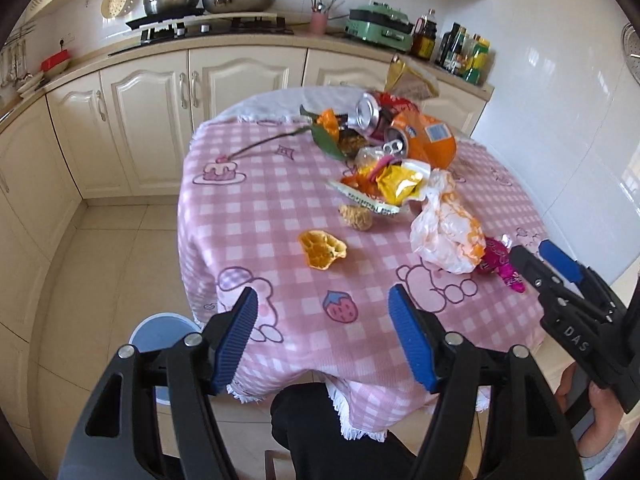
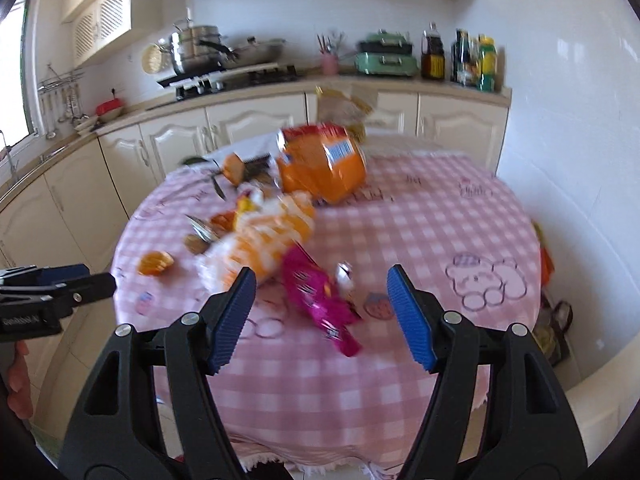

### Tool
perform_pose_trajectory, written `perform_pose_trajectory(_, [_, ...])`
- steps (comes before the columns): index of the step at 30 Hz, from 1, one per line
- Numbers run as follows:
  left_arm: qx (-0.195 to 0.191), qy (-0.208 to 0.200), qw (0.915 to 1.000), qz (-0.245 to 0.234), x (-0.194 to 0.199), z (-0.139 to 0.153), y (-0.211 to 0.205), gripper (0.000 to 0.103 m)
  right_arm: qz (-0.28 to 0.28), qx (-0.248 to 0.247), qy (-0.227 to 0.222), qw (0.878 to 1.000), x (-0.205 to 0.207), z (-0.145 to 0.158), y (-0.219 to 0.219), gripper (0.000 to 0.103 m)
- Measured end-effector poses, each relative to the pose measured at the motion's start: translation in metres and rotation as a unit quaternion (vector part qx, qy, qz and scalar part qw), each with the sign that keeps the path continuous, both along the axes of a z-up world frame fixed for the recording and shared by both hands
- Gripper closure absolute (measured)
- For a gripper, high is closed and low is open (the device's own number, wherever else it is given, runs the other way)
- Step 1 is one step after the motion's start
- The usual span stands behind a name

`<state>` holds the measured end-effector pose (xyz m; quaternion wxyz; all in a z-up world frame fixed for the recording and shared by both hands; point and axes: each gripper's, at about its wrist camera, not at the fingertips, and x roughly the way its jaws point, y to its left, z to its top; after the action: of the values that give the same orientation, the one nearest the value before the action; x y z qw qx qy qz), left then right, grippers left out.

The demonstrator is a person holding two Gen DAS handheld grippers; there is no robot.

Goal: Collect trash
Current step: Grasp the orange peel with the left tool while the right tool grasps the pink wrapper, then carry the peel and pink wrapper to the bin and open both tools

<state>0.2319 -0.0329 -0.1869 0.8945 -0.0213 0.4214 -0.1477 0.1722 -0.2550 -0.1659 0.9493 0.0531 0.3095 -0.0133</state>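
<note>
Round desk, pink checked cloth [image 1: 280, 208]: crushed drink cans [image 1: 372, 116], orange snack bag [image 1: 432, 140], magenta foil wrapper [image 2: 320, 304]. Left claw [image 1: 322, 340], right claw [image 2: 320, 316]: both apart, empty.

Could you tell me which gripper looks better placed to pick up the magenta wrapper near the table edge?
Probably the right gripper: its open jaws already frame the magenta wrapper, nothing held. The left gripper is open over bare tablecloth, nearer the orange peel.
</note>
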Motion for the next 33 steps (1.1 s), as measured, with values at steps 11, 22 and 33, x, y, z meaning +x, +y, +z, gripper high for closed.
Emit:
perform_pose_trajectory(11, [0.023, 0.015, 0.9996, 0.005, 0.026, -0.014, -0.013, 0.036, 0.023, 0.044, 0.043, 0.998, 0.036, -0.031, -0.026, 0.063])
perform_pose_trajectory(22, [0.038, 0.018, 0.9991, 0.003, 0.052, -0.025, -0.028, 0.037, -0.01, 0.064, 0.012, 0.998, 0.028, -0.018, -0.055, 0.063])
perform_pose_trajectory(33, [0.021, 0.012, 0.9997, 0.009, 0.049, -0.02, -0.018, 0.069, 0.009, 0.06, -0.024, 0.998, 0.023, 0.009, -0.034, 0.063])
